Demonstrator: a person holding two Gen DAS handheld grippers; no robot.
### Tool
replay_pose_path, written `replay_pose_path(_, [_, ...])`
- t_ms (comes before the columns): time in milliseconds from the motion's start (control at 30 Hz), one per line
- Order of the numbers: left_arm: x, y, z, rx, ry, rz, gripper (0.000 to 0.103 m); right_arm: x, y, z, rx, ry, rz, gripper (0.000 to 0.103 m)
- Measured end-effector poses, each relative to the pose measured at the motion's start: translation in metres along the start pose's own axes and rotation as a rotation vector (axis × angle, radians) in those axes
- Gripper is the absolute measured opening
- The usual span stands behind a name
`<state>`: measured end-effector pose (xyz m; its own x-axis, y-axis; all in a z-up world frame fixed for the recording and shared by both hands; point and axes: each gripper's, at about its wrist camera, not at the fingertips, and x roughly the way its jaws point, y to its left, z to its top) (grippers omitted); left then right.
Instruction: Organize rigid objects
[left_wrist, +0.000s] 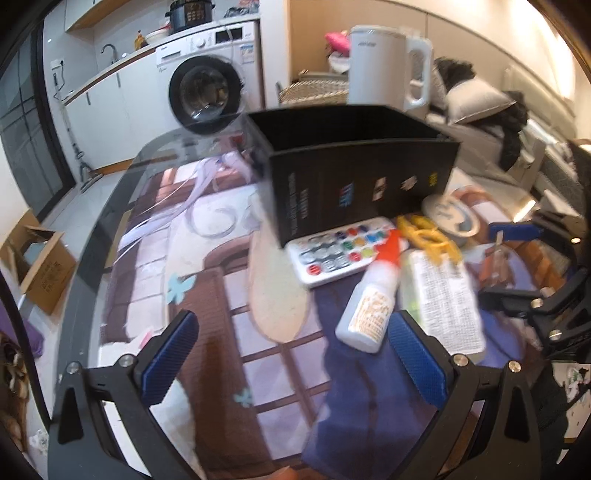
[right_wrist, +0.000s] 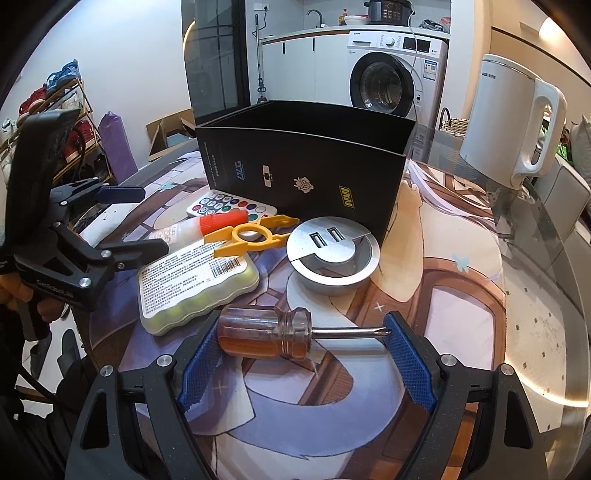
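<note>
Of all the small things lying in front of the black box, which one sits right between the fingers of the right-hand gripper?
The screwdriver with the amber handle. It lies crosswise between the right gripper's open blue fingers; the glue bottle, remote and others lie farther off.

tall black cardboard box (right_wrist: 306, 166) standing far | round silver USB hub (right_wrist: 332, 254) lying just before it | amber-handled stubby screwdriver (right_wrist: 273, 332) lying nearest | white plastic kettle (right_wrist: 513, 114) standing far right

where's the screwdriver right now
In the right wrist view, the screwdriver lies crosswise on the mat between the open right gripper's fingers, just in front of the battery pack.
</note>
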<state>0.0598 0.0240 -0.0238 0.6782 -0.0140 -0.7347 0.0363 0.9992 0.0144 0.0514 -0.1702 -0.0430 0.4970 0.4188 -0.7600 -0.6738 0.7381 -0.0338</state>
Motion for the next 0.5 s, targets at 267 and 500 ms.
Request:
replay_pose_path(267, [0.006, 0.019, 0.001, -0.091, 0.024, 0.036, 0.103, -0.002, -0.006, -0.001, 0.01, -0.005, -0.007, 0.086])
replay_pose_path(500, [0.009, 0.04, 0.0, -0.213, 0.031, 0.063, 0.103, -0.004, -0.008, -0.001, 0.019, -0.013, -0.015, 0.086])
